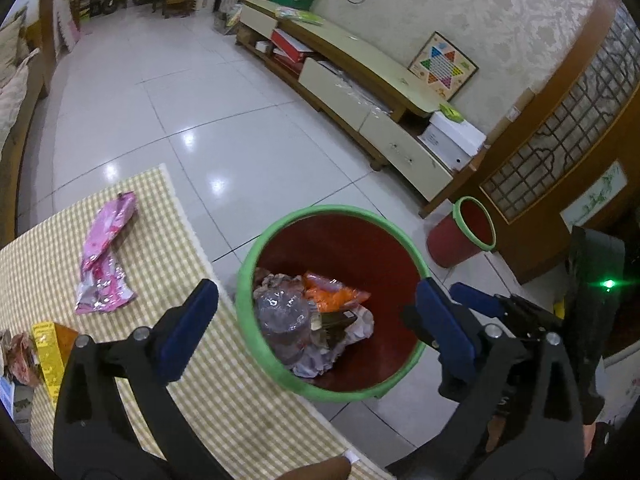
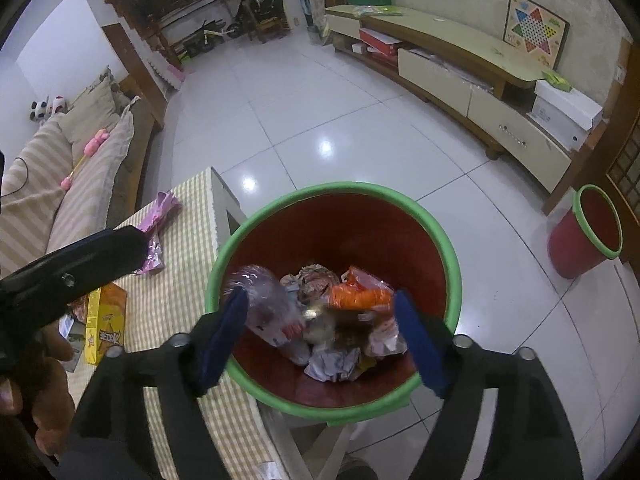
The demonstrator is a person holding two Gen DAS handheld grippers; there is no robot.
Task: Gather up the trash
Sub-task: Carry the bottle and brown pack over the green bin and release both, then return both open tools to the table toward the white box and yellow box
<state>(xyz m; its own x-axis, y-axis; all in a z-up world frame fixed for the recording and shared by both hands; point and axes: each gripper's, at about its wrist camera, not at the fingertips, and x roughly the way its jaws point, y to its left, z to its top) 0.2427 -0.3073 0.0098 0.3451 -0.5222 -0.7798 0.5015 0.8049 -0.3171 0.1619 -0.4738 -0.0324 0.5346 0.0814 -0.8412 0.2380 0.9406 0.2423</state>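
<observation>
A red bin with a green rim [image 1: 332, 210] stands on the floor against the table's edge. It holds a clear plastic bottle [image 1: 280, 312], an orange wrapper [image 1: 332, 292] and crumpled paper [image 1: 320, 360]. My left gripper [image 1: 316, 300] hangs open above the bin with nothing between its pads. My right gripper [image 2: 320, 304] is also open over the same bin's rim [image 2: 360, 190]. Below it the bottle [image 2: 260, 292] and a dark piece [image 2: 344, 324] look blurred. A pink wrapper [image 1: 106, 252] and a yellow box [image 1: 48, 352] lie on the checked tablecloth [image 1: 160, 240].
A second red bin [image 1: 464, 232] stands on the tiled floor near a wooden door. A long low cabinet [image 1: 360, 64] runs along the far wall. A striped sofa [image 2: 80, 168] sits behind the table. A hand [image 2: 44, 380] holds the left gripper's black body [image 2: 80, 264].
</observation>
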